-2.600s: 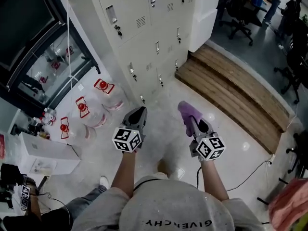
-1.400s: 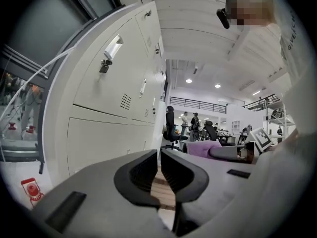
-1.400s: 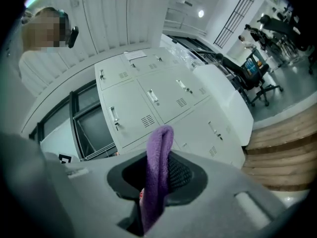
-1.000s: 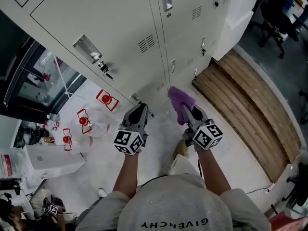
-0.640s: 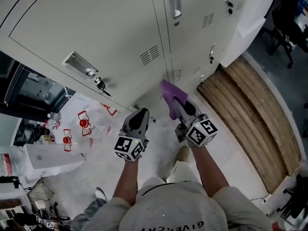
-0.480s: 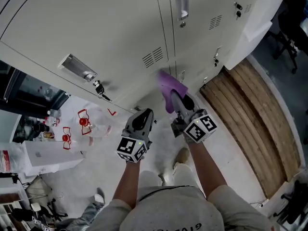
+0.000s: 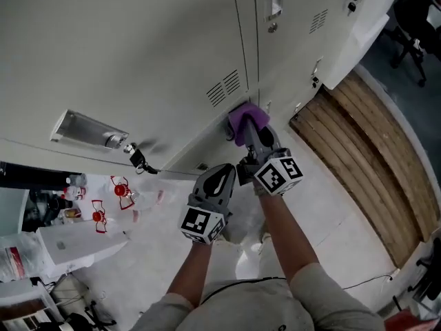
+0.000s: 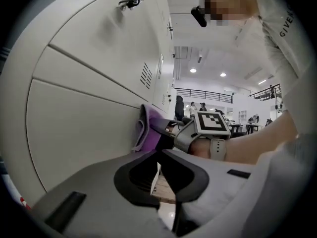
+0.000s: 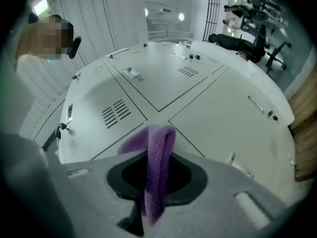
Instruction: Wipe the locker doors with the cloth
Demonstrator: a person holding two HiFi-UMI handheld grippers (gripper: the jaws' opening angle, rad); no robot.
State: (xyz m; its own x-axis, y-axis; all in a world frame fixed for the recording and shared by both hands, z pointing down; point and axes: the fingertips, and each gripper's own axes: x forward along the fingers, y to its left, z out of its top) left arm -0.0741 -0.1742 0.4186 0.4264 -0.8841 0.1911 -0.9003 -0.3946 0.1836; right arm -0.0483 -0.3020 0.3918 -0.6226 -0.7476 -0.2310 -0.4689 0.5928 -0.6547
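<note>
Purple cloth (image 9: 157,167) sits clamped in the right gripper (image 7: 252,135), its folded end against the locker doors (image 7: 172,61) just below a vent (image 7: 224,88). The left gripper (image 7: 222,174) hangs beside it, jaws together, empty. All lockers are closed, so their contents can't be seen.

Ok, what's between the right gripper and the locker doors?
Only the purple cloth, clamped by the right gripper, with its folded end toward the locker doors. The right gripper view shows this most plainly.
</note>
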